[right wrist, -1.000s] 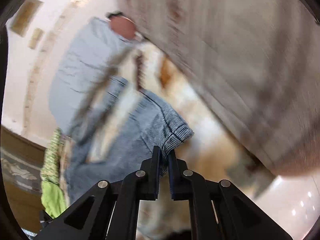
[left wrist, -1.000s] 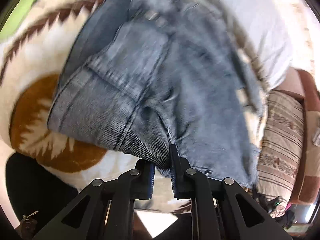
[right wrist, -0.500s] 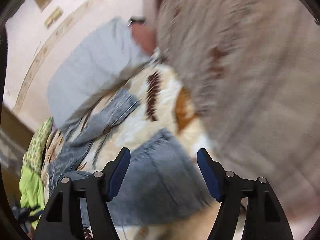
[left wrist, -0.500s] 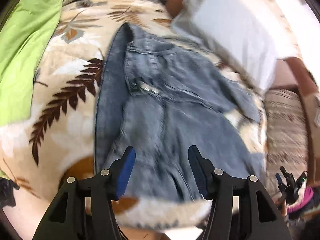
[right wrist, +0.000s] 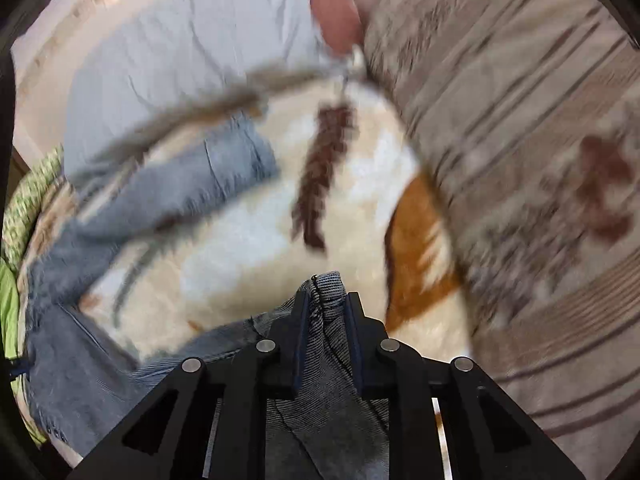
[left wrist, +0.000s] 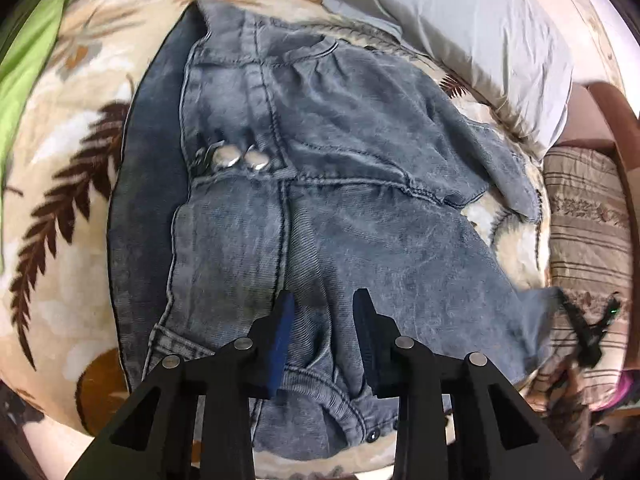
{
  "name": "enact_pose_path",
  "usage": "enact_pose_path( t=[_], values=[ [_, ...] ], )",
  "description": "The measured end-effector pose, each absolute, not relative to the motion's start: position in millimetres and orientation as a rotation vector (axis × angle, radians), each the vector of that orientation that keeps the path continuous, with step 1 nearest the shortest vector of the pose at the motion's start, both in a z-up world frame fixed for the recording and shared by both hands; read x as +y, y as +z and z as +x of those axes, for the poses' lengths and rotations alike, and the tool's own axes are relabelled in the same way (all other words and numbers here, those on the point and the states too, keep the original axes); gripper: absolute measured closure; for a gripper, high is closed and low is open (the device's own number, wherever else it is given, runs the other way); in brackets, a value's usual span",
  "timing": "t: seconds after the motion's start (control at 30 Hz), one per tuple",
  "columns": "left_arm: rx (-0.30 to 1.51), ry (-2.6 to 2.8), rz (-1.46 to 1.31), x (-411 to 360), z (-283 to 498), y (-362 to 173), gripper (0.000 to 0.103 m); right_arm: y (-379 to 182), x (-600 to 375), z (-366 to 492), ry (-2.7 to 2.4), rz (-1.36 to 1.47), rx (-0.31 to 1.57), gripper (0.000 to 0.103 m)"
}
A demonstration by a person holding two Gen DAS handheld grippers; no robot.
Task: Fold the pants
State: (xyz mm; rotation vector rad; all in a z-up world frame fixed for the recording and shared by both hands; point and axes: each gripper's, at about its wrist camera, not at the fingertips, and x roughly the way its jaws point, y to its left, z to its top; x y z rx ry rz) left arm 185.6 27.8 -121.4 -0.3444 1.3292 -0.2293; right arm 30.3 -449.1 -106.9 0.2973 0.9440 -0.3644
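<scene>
Right wrist view: right gripper [right wrist: 326,312] closing on pants [right wrist: 324,288] at six o'clock; left gripper [left wrist: 324,312] closing, unclamped, above denim. A thin bite could slip.

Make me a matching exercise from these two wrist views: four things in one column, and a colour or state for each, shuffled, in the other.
Things
1. faded blue denim pants
2. plush cream blanket with brown fern leaves
3. plain pillow
4. right gripper

Descriptions
A. pale grey, lying beyond the waistband
B. jaws closing on a bunched denim edge
C. spread out flat, two metal buttons showing
D. lies under the denim

Pairs: 1-C, 2-D, 3-A, 4-B
</scene>
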Motion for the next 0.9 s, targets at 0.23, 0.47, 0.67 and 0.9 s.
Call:
enact_pose_path(
  t=[0.23,0.47,0.67,0.9],
  values=[
    [1.361,-0.159,-0.208,6,187,-143,0.075,-147,-470,49,-0.458,0.289,1.061,0.078],
    [1.279,-0.152,-0.302,49,193,-100,0.075,-104,-474,58,-0.436,0.378,0.950,0.053],
    [1.302,-0.061,-0.487,92,242,-107,0.066,-103,-475,121,-0.237,0.653,0.895,0.042],
    [1.344,-0.002,-0.488,86,279,-147,0.064,-169,-477,184,-0.254,0.860,0.921,0.042]
  ],
)
